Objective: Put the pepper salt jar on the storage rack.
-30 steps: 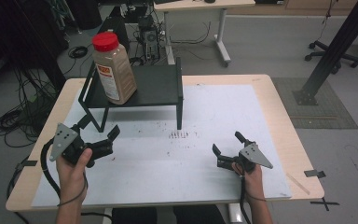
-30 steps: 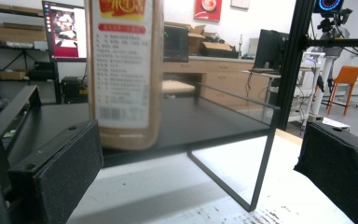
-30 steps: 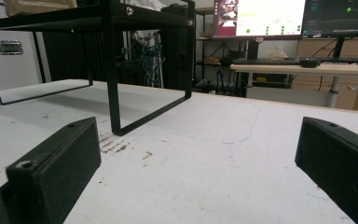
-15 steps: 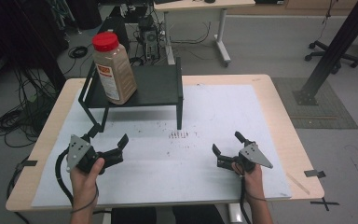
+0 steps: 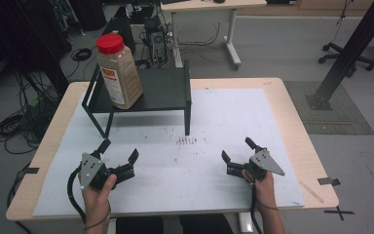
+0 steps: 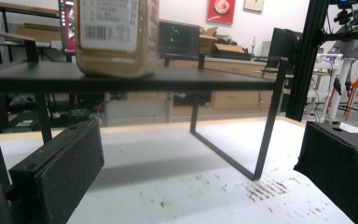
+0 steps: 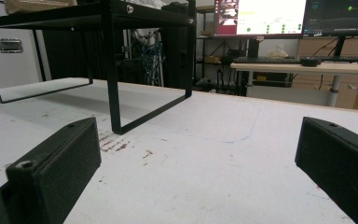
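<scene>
Both held low over the mat (image 5: 224, 122) near the front edge, left gripper (image 5: 119, 158) and right gripper (image 5: 237, 156) gaping wide and empty, aimed toward the jar (image 5: 119, 70) standing upright on the left of the black shelf (image 5: 160, 90), seemingly readied for a reach.

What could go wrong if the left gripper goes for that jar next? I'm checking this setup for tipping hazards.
1. The jar is tall and stands near the left edge of the black shelf; a sideways nudge from the open left gripper might topple it off.
2. The left gripper sits lower than the shelf top, so rising straight up could catch the shelf's frame and shake the jar.
</scene>
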Demonstrator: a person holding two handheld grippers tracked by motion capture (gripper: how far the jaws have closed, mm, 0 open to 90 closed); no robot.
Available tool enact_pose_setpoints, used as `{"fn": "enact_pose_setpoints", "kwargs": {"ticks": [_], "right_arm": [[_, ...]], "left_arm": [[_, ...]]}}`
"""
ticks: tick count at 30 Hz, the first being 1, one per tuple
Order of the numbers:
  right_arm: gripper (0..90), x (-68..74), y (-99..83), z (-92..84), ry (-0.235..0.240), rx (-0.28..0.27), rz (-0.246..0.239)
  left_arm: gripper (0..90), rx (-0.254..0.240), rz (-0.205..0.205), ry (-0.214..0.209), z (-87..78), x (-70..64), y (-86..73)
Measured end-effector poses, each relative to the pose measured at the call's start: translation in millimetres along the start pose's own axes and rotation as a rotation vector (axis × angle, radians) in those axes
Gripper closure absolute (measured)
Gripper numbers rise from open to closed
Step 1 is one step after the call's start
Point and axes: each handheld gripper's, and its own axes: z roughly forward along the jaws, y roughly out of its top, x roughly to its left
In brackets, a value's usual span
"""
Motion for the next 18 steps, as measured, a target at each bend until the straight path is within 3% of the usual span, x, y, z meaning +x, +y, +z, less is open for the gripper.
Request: {"fn": "enact_pose_setpoints", "kwargs": {"ticks": [10,18], "right_arm": [[0.0,0.2,0.0,0.1,-0.001,0.002,0.000],[0.0,0.2,0.1,0.1,-0.001,0.001,-0.001]], "left_arm": [[0.4,0.020,0.009,-0.008,0.5,-5.1,-27.1],[0.4,0.025,-0.007,-0.025,0.8,-6.2,-42.7]]}}
